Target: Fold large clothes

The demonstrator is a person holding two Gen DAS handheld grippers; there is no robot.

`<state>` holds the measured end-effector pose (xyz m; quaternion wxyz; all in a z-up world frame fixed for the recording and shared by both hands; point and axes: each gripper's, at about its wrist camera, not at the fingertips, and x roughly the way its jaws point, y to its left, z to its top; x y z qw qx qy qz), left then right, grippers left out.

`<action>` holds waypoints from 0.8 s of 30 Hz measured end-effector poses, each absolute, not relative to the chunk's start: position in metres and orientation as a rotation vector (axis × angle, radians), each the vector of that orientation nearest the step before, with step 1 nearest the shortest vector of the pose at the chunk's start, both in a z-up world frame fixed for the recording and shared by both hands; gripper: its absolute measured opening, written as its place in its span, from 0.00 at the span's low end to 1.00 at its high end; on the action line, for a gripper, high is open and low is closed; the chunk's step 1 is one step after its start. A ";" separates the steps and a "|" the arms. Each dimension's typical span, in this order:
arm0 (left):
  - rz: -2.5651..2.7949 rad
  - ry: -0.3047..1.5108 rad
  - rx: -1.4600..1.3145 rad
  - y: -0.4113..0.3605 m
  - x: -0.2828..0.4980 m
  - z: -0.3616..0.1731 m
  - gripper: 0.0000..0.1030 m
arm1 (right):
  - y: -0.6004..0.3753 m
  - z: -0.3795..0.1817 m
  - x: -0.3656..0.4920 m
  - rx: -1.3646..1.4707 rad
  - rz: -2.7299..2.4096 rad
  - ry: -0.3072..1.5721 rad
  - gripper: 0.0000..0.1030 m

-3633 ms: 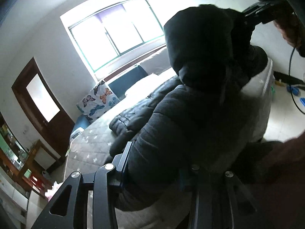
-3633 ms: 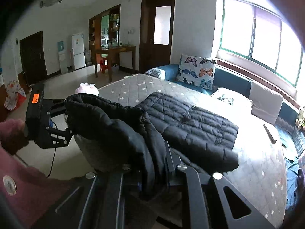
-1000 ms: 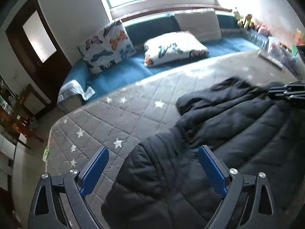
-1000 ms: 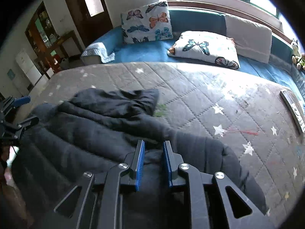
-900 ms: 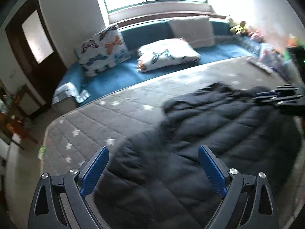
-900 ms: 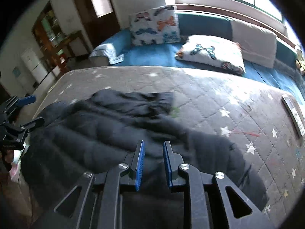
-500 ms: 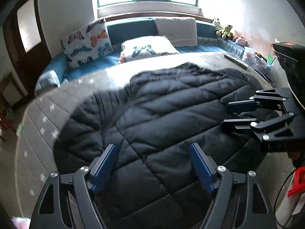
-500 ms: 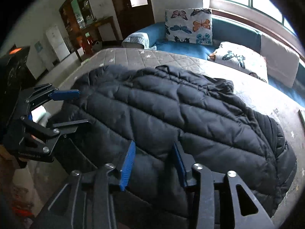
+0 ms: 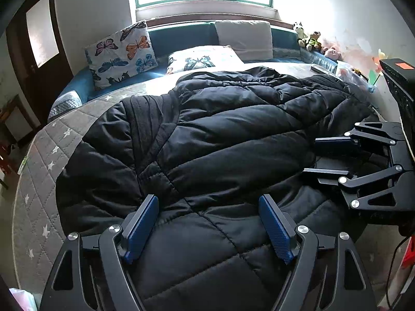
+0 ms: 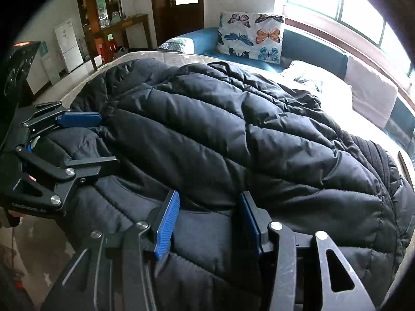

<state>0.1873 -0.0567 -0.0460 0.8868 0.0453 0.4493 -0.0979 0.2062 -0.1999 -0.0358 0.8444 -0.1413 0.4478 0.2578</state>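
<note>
A black quilted puffer jacket [image 9: 220, 134] lies spread over the grey star-quilted bed [image 9: 39, 181]. My left gripper [image 9: 208, 220] hovers open over its near hem, and the blue pads stand wide apart with only flat fabric below. In the right wrist view the jacket [image 10: 233, 134] fills the middle. My right gripper [image 10: 208, 220] is opening, with a fold of the jacket's edge loose between its pads. Each gripper shows in the other's view, the right gripper [image 9: 310, 156] at the jacket's right edge and the left gripper [image 10: 107, 140] at its left edge.
Butterfly pillows [image 9: 122, 51] and a white cushion [image 9: 243, 39] lie on the blue bench under the window. Stuffed toys [image 9: 308, 40] sit at the far right corner. A dark door [image 9: 39, 51], a wooden table [image 10: 122, 26] and a white fridge [image 10: 68, 49] stand beyond the bed.
Both grippers pulled back to the bed's near edge, and the jacket now lies spread flat. The right jaws went from shut on the jacket to parted. The left jaws narrowed a little.
</note>
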 end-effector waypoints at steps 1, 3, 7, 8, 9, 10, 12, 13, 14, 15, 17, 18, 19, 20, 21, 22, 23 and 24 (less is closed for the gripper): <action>-0.202 0.934 0.093 -0.057 0.187 -0.046 0.82 | -0.200 -0.036 0.206 -0.301 0.544 0.940 0.51; -0.202 0.937 0.089 -0.057 0.188 -0.047 0.82 | -0.202 -0.034 0.205 -0.304 0.550 0.932 0.51; -0.211 0.940 0.057 -0.051 0.189 -0.046 0.82 | -0.220 -0.013 0.196 -0.205 0.561 0.943 0.51; -0.212 0.939 0.053 -0.051 0.189 -0.046 0.82 | -0.228 -0.005 0.192 -0.177 0.559 0.935 0.51; -0.212 0.938 0.053 -0.051 0.189 -0.046 0.83 | -0.238 0.004 0.188 -0.161 0.546 0.922 0.51; -0.212 0.937 0.054 -0.051 0.189 -0.046 0.83 | -0.247 0.011 0.184 -0.158 0.531 0.914 0.51; -0.213 0.937 0.052 -0.050 0.189 -0.046 0.83 | -0.268 0.023 0.176 -0.158 0.500 0.912 0.51; -0.214 0.938 0.049 -0.050 0.189 -0.046 0.83 | -0.281 0.025 0.174 -0.157 0.477 0.929 0.51; -0.214 0.937 0.048 -0.050 0.189 -0.046 0.83 | -0.288 0.026 0.173 -0.157 0.464 0.940 0.51; -0.214 0.936 0.048 -0.050 0.189 -0.046 0.83 | -0.299 0.024 0.172 -0.151 0.445 0.954 0.51; -0.214 0.933 0.047 -0.050 0.189 -0.046 0.83 | -0.317 0.016 0.172 -0.156 0.392 0.991 0.51; -0.214 0.933 0.047 -0.050 0.189 -0.046 0.83 | -0.323 0.010 0.173 -0.161 0.364 1.002 0.51; -0.216 0.932 0.046 -0.050 0.190 -0.046 0.83 | -0.329 0.004 0.174 -0.157 0.348 1.017 0.51; -0.218 0.932 0.044 -0.050 0.189 -0.046 0.83 | -0.335 -0.006 0.174 -0.138 0.355 1.037 0.51; -0.219 0.932 0.045 -0.050 0.189 -0.047 0.84 | -0.339 -0.011 0.173 -0.122 0.362 1.043 0.51; -0.219 0.932 0.047 -0.050 0.188 -0.047 0.84 | -0.342 -0.016 0.173 -0.108 0.366 1.044 0.51; -0.219 0.933 0.048 -0.050 0.189 -0.047 0.84 | -0.343 -0.021 0.172 -0.097 0.365 1.046 0.51; -0.219 0.933 0.046 -0.049 0.189 -0.048 0.84 | -0.342 -0.026 0.173 -0.099 0.361 1.049 0.51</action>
